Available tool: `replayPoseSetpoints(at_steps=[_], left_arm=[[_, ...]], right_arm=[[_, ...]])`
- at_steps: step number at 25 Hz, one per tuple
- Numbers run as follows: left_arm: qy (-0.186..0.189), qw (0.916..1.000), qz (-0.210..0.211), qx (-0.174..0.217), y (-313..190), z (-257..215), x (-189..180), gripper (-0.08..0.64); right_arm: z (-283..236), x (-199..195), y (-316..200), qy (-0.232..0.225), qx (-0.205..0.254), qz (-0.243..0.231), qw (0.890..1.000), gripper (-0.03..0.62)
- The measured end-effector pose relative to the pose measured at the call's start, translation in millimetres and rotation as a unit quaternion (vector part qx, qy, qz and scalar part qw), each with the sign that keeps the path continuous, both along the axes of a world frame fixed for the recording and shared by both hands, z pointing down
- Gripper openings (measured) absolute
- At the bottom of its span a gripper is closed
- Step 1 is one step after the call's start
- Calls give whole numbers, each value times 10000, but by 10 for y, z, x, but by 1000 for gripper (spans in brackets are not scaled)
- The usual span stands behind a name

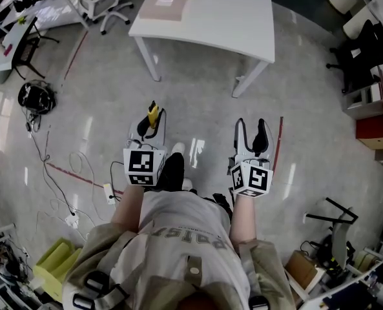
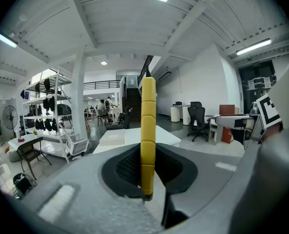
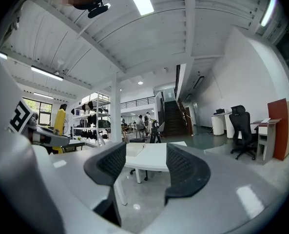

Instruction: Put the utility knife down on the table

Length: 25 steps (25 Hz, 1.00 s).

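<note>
A person stands on a glossy grey floor, a gripper in each hand, before a white table [image 1: 225,19] at the top of the head view. The left gripper [image 1: 150,119], centre left, clamps a yellow utility knife [image 2: 147,133] upright between its pads, well short of the table. The right gripper [image 3: 145,165], centre right, stands wide open and empty. A flat beige box [image 1: 165,6] lies at the tabletop's left end.
</note>
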<state>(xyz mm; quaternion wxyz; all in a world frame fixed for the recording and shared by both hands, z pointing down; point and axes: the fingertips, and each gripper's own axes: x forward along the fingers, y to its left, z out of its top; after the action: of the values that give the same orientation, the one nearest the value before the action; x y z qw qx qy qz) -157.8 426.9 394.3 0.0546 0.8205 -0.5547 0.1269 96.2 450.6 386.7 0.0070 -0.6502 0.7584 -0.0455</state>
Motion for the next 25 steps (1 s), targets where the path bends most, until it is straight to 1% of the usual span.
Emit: replayPoseSetpoints(at_steps=[3, 9, 16, 20, 25], left_arm=[[-32, 10000, 38, 45, -308, -14, -56, 55], [103, 9999, 108, 51, -1011, -101, -230, 55], [185, 9993, 319, 75, -1684, -93, -326, 55], [210, 9989, 398, 96, -1964, -58, -400, 55], [238, 9987, 445, 30, -2175, -14, -508, 55]], right_arm=[[5, -33, -297, -20, -10, 67, 10000, 242], [-83, -223, -931, -26, 35, 98, 9999, 242], [-74, -312, -1564, -87, 28, 240, 9997, 242], [-44, -380, -1834, -105, 20, 324, 9994, 242], [-29, -487, -2018, -98, -18, 388, 9992, 242]])
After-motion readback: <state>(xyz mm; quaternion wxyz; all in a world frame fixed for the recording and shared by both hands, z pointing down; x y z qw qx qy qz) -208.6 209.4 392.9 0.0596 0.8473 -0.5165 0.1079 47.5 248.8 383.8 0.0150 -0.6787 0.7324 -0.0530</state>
